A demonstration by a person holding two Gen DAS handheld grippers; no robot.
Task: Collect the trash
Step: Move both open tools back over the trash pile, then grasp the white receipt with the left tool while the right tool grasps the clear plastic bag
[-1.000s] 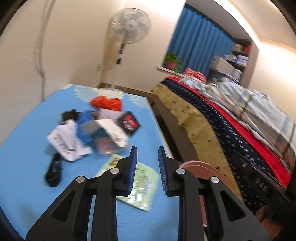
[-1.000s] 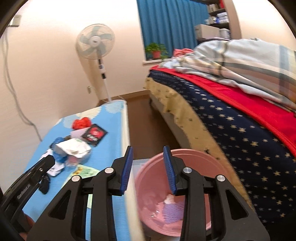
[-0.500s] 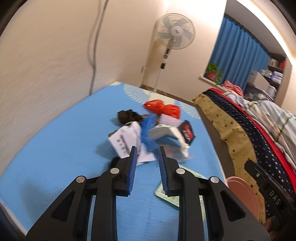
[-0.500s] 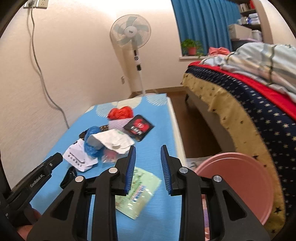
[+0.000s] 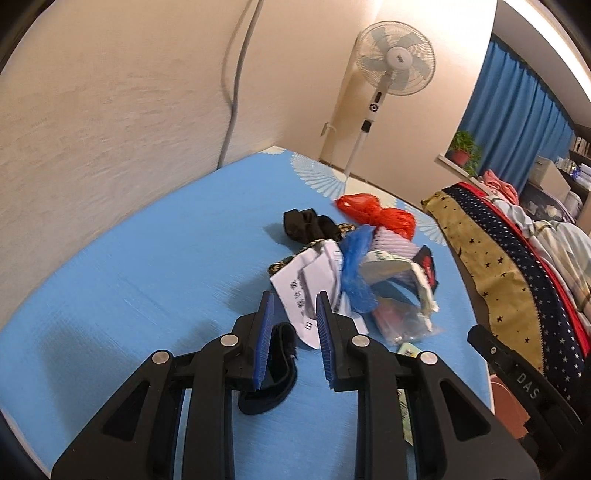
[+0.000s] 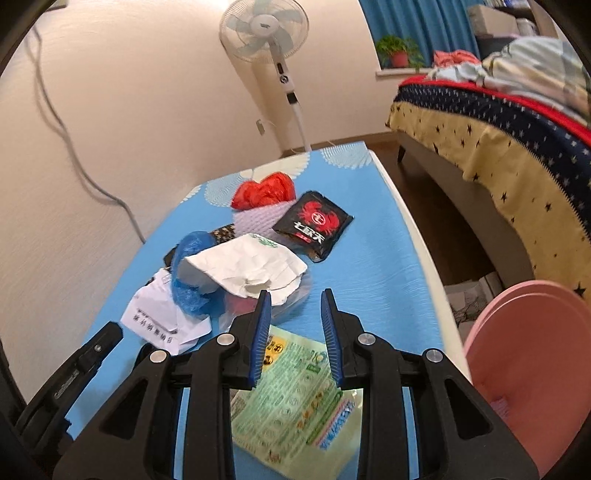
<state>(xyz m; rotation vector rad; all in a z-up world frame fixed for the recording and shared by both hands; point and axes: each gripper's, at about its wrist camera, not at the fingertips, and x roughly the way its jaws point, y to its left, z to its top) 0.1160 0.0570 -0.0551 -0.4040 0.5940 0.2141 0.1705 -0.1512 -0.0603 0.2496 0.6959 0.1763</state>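
A heap of trash lies on the blue table cover (image 5: 147, 280): a red plastic bag (image 6: 264, 192), a black and red packet (image 6: 314, 225), a crumpled white paper bag (image 6: 251, 269), blue plastic (image 5: 354, 266) and a printed white slip (image 5: 306, 280). My left gripper (image 5: 294, 299) hovers open just short of the slip, above a black strap (image 5: 269, 384). Over a flat green packet (image 6: 295, 398) my right gripper (image 6: 295, 295) stands open, its tips near the paper bag. Neither holds anything. The pink bin (image 6: 528, 369) stands off the table's right edge.
A standing fan (image 6: 266, 29) is beyond the table's far end. The bed (image 6: 498, 129) with starred cover runs along the right, with a strip of wooden floor between. A grey cable (image 5: 236, 74) hangs on the left wall. Black cloth (image 5: 310, 225) lies behind the heap.
Both views have swung left, away from the bed and pink bin, onto the trash heap. Both grippers have come lower and closer to the table. The right jaws have narrowed slightly.
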